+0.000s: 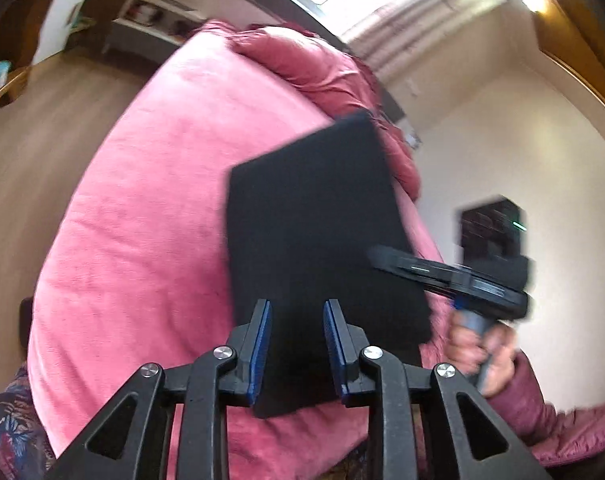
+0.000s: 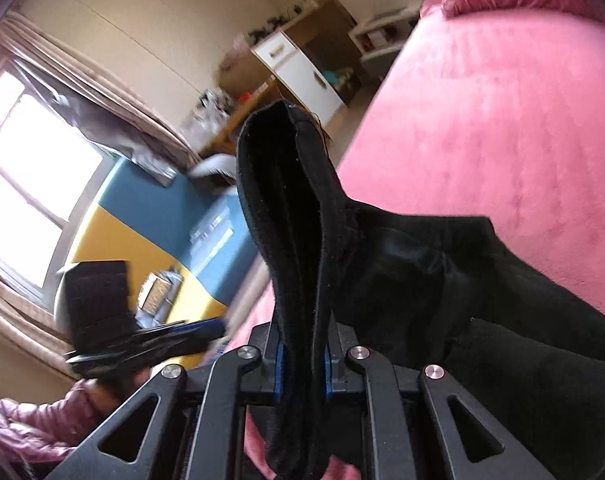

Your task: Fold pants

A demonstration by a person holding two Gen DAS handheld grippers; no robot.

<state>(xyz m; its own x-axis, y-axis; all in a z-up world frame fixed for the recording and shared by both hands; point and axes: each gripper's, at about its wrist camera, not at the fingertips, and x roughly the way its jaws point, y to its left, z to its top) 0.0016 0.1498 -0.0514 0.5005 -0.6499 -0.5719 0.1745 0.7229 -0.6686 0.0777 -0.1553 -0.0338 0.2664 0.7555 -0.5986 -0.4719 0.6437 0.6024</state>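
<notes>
**poster1:** So the black pants point(image 1: 318, 240) are lying on the pink blanket point(image 1: 142, 220) as a neat folded rectangle, toward the side nearest the wall. The left gripper point(image 1: 296, 320) sits over the near end of them with a narrow gap between its blue pads point(image 1: 262, 352). The cloth looks like it's below the pads rather than pinched, but honestly it's black on black down there, so hard to be sure.

**poster2:** Agreed, that gripper isn't clamping anything as far as the left view shows. What about the other one?

**poster1:** From its own camera the right gripper point(image 2: 301, 354) is closed tight on a thick folded edge of the pants point(image 2: 294, 240), which stands up between the pads and flops past the fingers. The rest of the cloth trails off to the right and runs out at the frame edge.

**poster2:** In the left view the right gripper point(image 1: 386, 258) is a blurry smear at the pants' right edge. A hand point(image 1: 482, 352) in a pink puffy sleeve point(image 1: 542, 404) grips its handle.

**poster1:** Same deal in the right view, the left gripper point(image 2: 206, 328) is smeared and partly hidden behind the near fingers, so its pads can't be made out there. The shelves and window in the background are too blurred to read.
</notes>
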